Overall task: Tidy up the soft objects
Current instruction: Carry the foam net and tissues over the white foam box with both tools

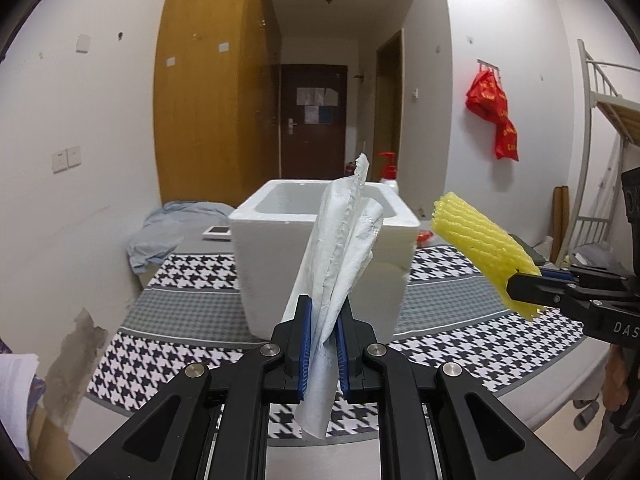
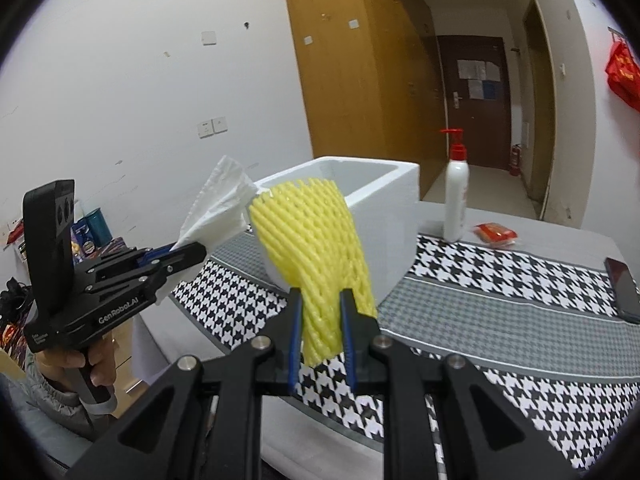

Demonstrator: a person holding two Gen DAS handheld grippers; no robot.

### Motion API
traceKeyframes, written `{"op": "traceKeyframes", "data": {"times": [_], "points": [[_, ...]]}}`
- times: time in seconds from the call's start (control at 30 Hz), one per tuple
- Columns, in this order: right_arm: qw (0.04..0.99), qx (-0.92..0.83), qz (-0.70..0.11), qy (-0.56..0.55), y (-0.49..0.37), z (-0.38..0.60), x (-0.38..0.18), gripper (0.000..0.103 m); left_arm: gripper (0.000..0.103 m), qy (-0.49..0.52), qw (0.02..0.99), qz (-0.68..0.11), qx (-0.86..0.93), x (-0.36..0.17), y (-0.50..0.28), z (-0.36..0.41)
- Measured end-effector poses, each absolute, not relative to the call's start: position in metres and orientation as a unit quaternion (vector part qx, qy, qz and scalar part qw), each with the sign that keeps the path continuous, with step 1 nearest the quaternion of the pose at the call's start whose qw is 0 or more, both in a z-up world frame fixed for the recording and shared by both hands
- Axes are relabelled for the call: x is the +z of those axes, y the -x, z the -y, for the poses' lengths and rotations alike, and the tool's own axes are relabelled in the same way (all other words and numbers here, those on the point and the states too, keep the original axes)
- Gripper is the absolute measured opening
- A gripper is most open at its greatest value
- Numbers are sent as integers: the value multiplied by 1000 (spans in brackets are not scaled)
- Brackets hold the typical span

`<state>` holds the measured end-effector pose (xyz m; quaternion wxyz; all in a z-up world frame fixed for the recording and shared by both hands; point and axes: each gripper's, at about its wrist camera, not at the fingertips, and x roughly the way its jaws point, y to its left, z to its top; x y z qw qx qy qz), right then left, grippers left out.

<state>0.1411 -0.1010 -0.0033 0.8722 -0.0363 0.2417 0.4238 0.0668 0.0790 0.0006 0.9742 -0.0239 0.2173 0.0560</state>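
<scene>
Left gripper (image 1: 323, 320) clenched on white tissue (image 1: 344, 248) — sheet sticks up past pads, tail hangs below. Right gripper (image 2: 322, 320) clenched on yellow foam net (image 2: 312, 248), net fanning upward. Both held above houndstooth cloth (image 2: 500, 280), near side of white foam box (image 1: 272, 252); tissue left of net. Lotion bottle (image 2: 456, 196) and red packet (image 2: 495, 235) beyond box, right; phone (image 2: 622, 290) far right.

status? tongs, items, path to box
Left tongs shut on white tissue. Right tongs shut on yellow foam net. Foam box ahead, open-topped. Nothing in the way.
</scene>
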Motion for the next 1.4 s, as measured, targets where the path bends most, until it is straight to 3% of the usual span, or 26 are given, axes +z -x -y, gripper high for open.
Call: {"op": "traceKeyframes", "data": {"times": [1.4], "points": [[877, 422, -220, 62, -160, 51, 26, 21, 12, 18, 985, -162, 62, 33, -74, -120]]}}
